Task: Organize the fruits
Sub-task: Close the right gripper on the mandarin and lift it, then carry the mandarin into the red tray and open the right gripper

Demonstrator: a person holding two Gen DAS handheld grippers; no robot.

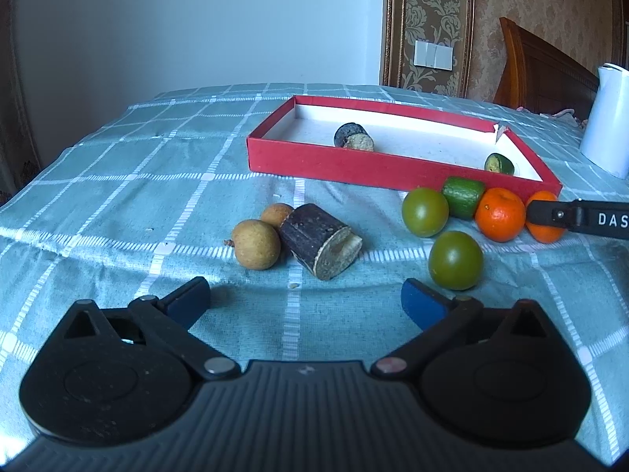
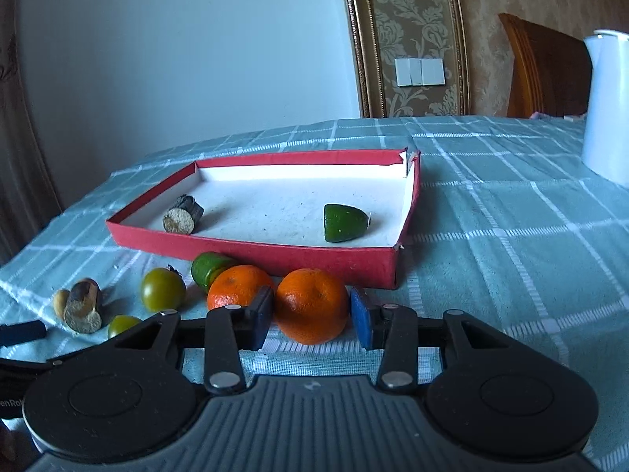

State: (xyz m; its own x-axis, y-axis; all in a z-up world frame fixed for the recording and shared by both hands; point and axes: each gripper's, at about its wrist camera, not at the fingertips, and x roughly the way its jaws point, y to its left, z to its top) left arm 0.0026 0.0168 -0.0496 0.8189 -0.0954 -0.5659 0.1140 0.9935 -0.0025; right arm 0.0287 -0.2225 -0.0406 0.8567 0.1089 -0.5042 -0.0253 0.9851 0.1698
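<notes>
Red box with dark stub, green chunk

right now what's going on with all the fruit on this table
A person is sorting fruit into the red box with two hand-held grippers. The right hand-held gripper straddles an orange in front of the box, pads beside it; a firm grip can't be confirmed. The left hand-held gripper is wide open and empty, facing a dark cane piece and two brown fruits. The box already holds a cane piece and a green piece.
</notes>
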